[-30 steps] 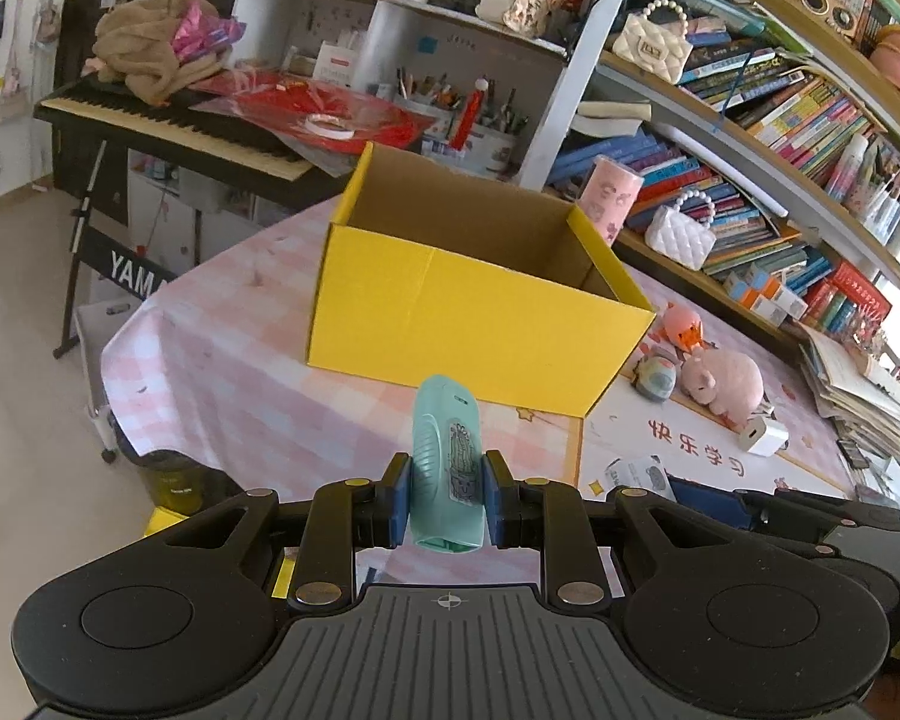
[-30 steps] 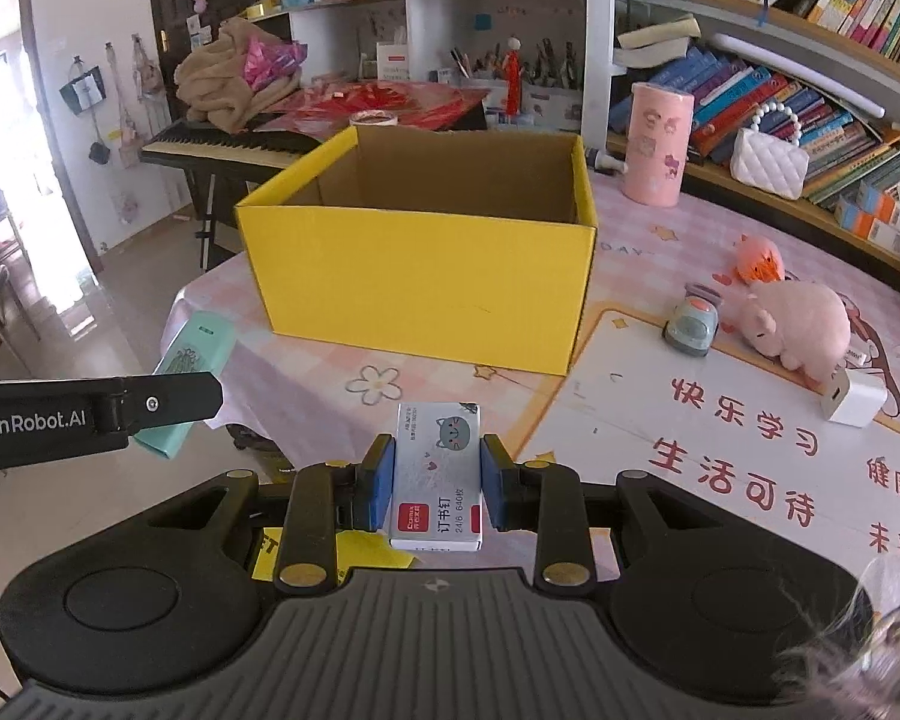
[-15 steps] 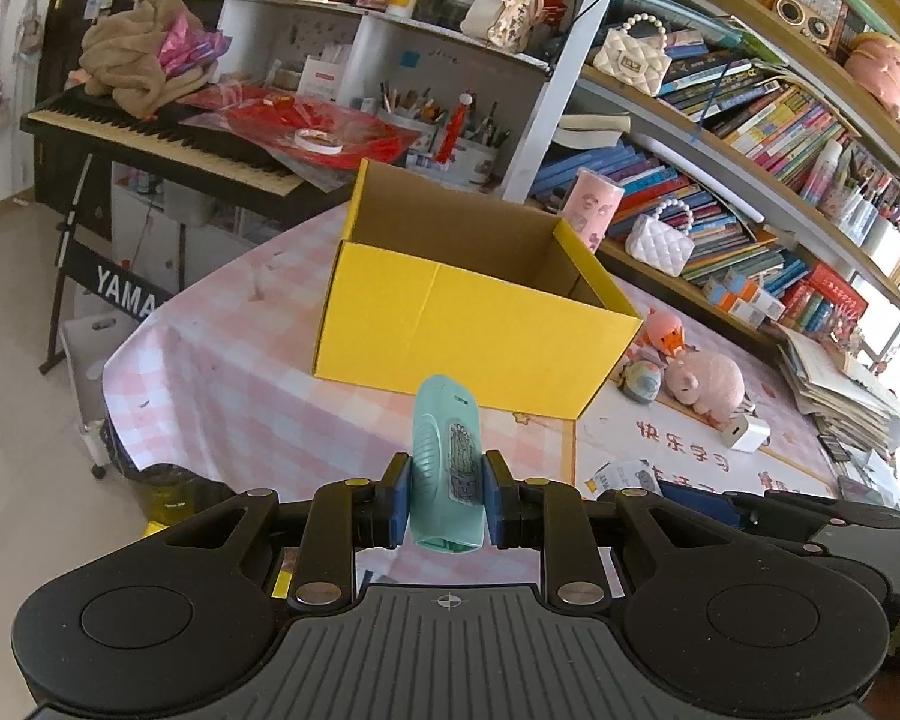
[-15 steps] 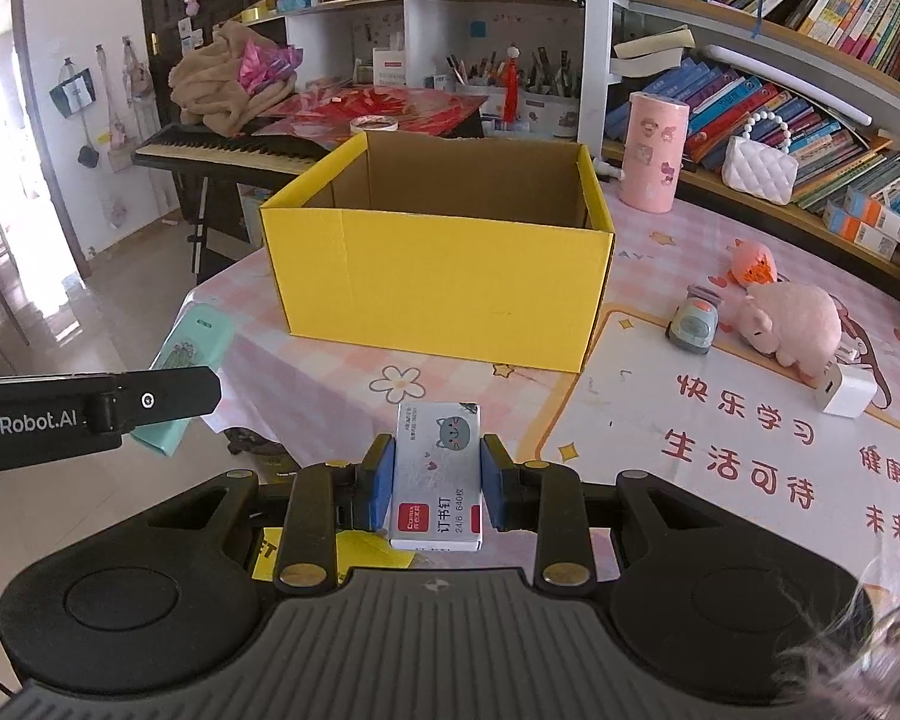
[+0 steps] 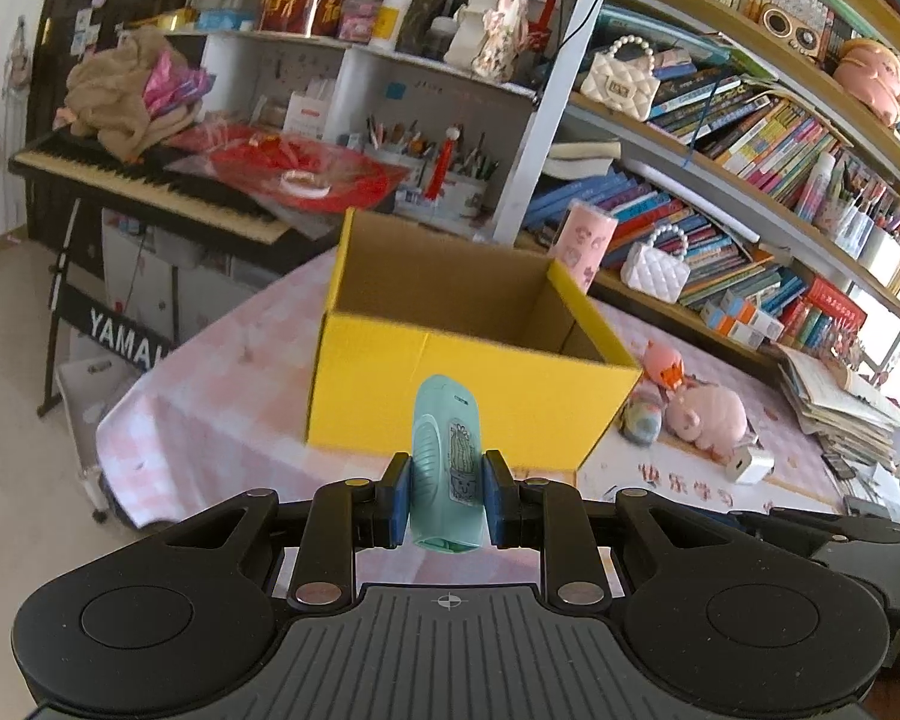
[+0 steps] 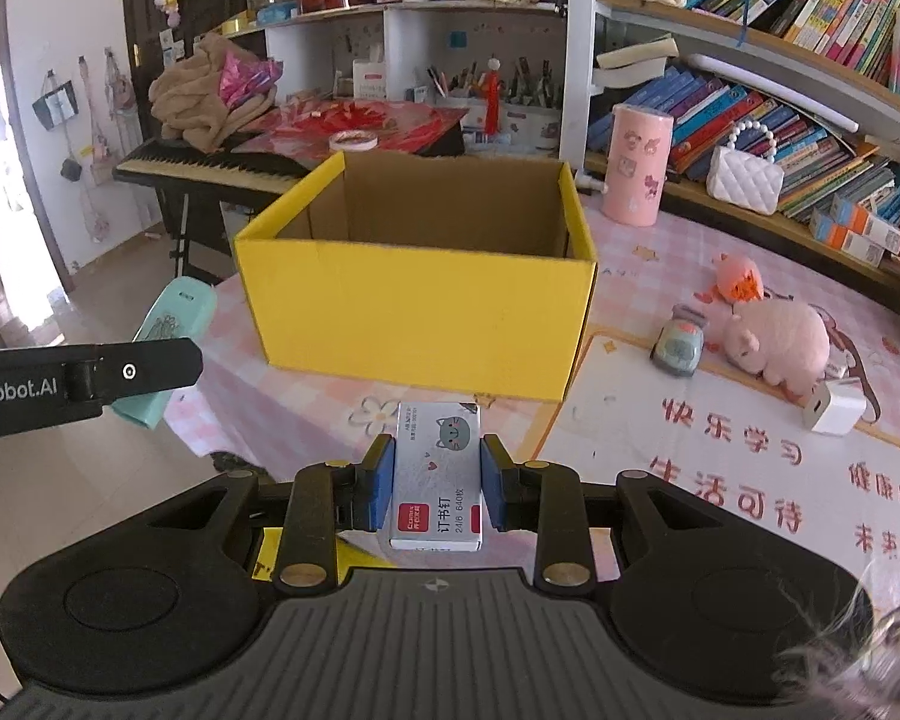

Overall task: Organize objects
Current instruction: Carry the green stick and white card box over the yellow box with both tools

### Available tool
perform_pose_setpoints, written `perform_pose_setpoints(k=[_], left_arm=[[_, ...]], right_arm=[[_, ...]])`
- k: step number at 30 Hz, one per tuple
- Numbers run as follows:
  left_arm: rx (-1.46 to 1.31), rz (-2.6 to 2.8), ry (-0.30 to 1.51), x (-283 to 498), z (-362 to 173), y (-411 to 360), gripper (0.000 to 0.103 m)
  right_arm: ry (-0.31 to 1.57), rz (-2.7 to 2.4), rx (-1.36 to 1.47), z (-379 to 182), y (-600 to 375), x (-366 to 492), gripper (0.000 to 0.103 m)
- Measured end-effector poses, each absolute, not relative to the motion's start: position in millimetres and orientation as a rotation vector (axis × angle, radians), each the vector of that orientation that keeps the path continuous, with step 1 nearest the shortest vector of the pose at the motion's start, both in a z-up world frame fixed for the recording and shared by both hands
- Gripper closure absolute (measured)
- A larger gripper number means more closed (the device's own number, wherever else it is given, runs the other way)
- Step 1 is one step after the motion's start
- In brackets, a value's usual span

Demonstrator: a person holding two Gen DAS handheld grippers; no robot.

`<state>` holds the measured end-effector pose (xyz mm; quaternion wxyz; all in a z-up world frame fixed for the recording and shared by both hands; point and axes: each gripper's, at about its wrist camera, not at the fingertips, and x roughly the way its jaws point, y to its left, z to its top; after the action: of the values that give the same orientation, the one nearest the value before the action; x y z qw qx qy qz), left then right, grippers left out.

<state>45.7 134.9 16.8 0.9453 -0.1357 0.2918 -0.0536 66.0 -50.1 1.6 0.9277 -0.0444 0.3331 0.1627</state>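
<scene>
An open yellow cardboard box stands on the pink checked table; no contents show inside it. My left gripper is shut on a teal stapler and holds it in the air in front of the box's left corner; the stapler also shows in the right wrist view. My right gripper is shut on a white box of staples with a cat picture, held above the table's front edge, short of the box.
A pink plush pig, a small toy car, a white charger and a pink cylinder are right of the box. A keyboard piano and bookshelves stand behind. The floor lies left of the table.
Both grippers have risen and moved slightly toward the box, each keeping its object. The box now shows more of its inside.
</scene>
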Motion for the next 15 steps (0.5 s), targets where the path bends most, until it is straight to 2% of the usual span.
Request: perform_pose_setpoints(k=[15], left_arm=[[-0.221, -0.057, 0.508, 133.7, 46.8, 116.4, 0.08]], right_arm=[[0.527, 0.408, -0.073, 49.7, -50.3, 171.2, 0.075]])
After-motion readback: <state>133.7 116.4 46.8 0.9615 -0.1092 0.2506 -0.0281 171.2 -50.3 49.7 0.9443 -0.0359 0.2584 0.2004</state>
